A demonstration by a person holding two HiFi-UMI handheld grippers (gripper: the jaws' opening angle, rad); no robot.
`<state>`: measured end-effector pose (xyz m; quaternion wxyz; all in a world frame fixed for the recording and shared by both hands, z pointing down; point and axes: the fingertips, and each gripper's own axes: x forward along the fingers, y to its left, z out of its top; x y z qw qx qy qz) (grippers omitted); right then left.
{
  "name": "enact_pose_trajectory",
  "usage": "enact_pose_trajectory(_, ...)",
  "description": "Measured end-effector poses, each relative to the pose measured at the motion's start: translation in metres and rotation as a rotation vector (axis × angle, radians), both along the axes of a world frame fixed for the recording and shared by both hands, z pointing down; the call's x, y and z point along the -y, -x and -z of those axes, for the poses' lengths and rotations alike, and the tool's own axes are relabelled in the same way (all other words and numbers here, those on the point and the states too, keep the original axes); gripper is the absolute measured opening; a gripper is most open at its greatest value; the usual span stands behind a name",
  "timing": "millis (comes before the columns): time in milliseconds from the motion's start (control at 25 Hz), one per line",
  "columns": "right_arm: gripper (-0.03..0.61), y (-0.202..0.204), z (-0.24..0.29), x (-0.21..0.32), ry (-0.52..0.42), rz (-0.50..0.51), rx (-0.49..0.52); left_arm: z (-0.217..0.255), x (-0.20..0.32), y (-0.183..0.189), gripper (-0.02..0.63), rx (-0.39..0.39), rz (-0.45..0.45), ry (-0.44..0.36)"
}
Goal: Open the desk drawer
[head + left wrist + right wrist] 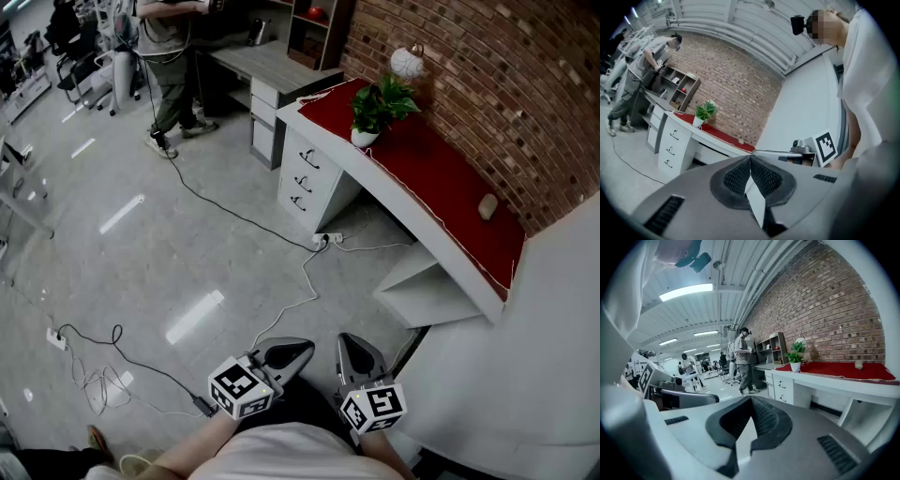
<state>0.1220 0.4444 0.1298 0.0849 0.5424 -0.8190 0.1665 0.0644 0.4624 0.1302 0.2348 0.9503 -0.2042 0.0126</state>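
The white desk (441, 234) has a red cloth top and stands along the brick wall. Its drawer unit (307, 176) has three drawers with dark handles, all pushed in; it also shows in the left gripper view (671, 139) and the right gripper view (785, 386). Both grippers hang low near my body, well short of the desk. My left gripper (302, 351) is shut, its ribbed pads meeting with nothing between them (750, 160). My right gripper (349, 343) beside it is also shut and empty (750, 400).
A potted plant (379, 109) and a small beige object (487, 206) sit on the red cloth. Cables (281, 234) and a power strip (328, 239) lie on the floor before the drawers. A white partition (525, 375) stands at my right. A person (169, 56) works at a far desk.
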Motion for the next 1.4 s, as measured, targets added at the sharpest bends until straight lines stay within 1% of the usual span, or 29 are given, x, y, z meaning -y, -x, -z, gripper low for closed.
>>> enact_pose_trajectory(120,0.017,0.0,0.006,-0.004,-0.02,0.0,0.032,0.005,-0.007,-0.002,0.011,-0.015,0.043,-0.016)
enact_pose_trajectory(240,0.017,0.005,0.007,-0.01,-0.023,0.013,0.081,0.005,-0.016,-0.003,0.011,-0.02,0.073,-0.013)
enact_pose_trajectory(360,0.017,0.017,0.005,-0.017,-0.016,0.042,0.112,0.001,-0.024,-0.001,0.011,-0.018,0.097,0.002)
enact_pose_trajectory(520,0.017,0.029,0.006,-0.03,-0.018,0.095,0.139,-0.005,-0.032,-0.001,0.011,0.007,0.123,0.022)
enact_pose_trajectory(600,0.017,0.032,0.008,-0.034,-0.024,0.115,0.16,-0.005,-0.032,0.001,0.011,-0.003,0.137,0.026)
enact_pose_trajectory(680,0.017,0.031,0.005,-0.036,-0.017,0.113,0.164,-0.006,-0.03,0.003,0.011,-0.011,0.156,0.034)
enact_pose_trajectory(840,0.018,0.022,0.0,-0.038,0.002,0.085,0.167,-0.01,-0.027,0.009,0.011,0.005,0.199,0.046)
enact_pose_trajectory(960,0.018,0.018,-0.002,-0.032,0.014,0.078,0.177,-0.01,-0.02,0.015,0.011,0.009,0.227,0.055)
enact_pose_trajectory(1120,0.017,0.019,-0.005,-0.017,0.019,0.086,0.19,-0.012,-0.004,0.021,0.011,0.024,0.234,0.063)
enact_pose_trajectory(1400,0.018,0.027,0.002,0.035,-0.005,0.059,0.186,-0.008,0.053,0.034,0.011,0.026,0.231,0.057)
